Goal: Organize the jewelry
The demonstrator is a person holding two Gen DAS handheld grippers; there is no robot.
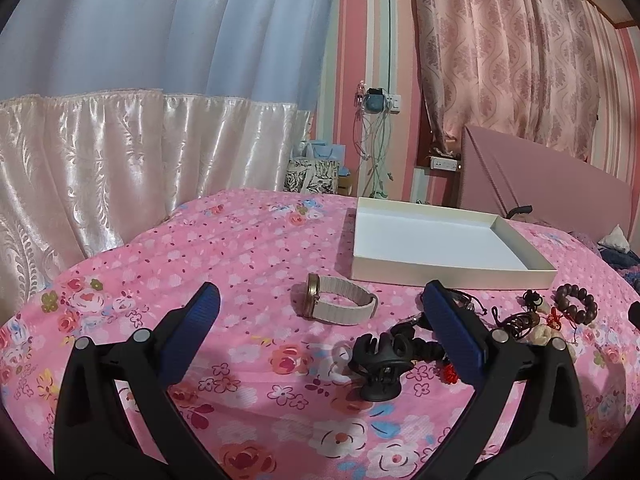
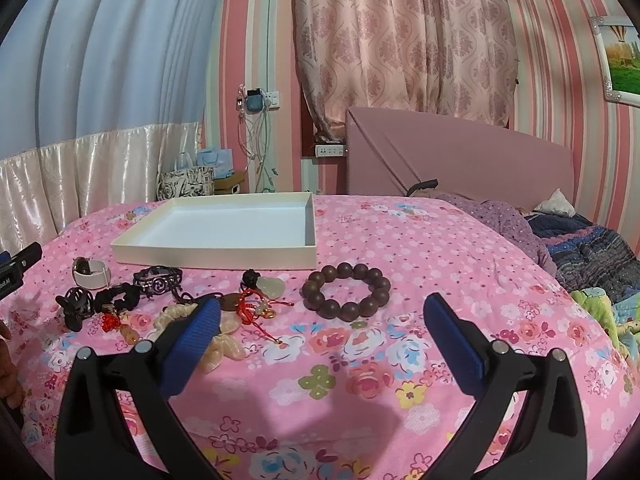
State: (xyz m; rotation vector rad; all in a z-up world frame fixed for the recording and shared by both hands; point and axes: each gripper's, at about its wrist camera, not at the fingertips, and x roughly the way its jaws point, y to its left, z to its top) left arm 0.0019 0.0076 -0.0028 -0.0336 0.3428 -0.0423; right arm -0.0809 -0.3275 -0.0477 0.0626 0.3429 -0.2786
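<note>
**Both grippers poised wide over a strewn bed, the tray waiting beyond**

Nearest the left gripper (image 1: 320, 312), whose blue pads are spread wide with nothing between them, a black claw hair clip (image 1: 380, 364) lies just inside its right finger, almost under the tool. A little farther ahead, close to the centre line of the gap, sits the watch with the pale strap (image 1: 340, 300), resting on its side with its loop stretched across the gripper's path, the round case at the left end. The tangle of cords and charms (image 1: 520, 320) lies off beyond its right finger.

The right gripper (image 2: 322, 312) is equally splayed and holds nothing. Straight ahead of it, a shade left of centre, is the brown wooden bead bracelet (image 2: 346, 292), a flat ring on the floral bedspread (image 2: 400, 360). The red-corded jade pendant (image 2: 264, 296) and a cream shell-like piece (image 2: 224, 348) crowd its left finger; the braided black bracelet (image 2: 158, 278) lies farther left.

Beyond everything stands the shallow white box tray (image 2: 212, 258), with nothing visible inside, ahead and to the right of the left tool, ahead and to the left of the right one. None of the jewellery is in it yet.

I'd judge the bead bracelet belongs to the right hand and the watch to the left, each a short forward reach; the bracelet's ring would need one finger inside it.
</note>
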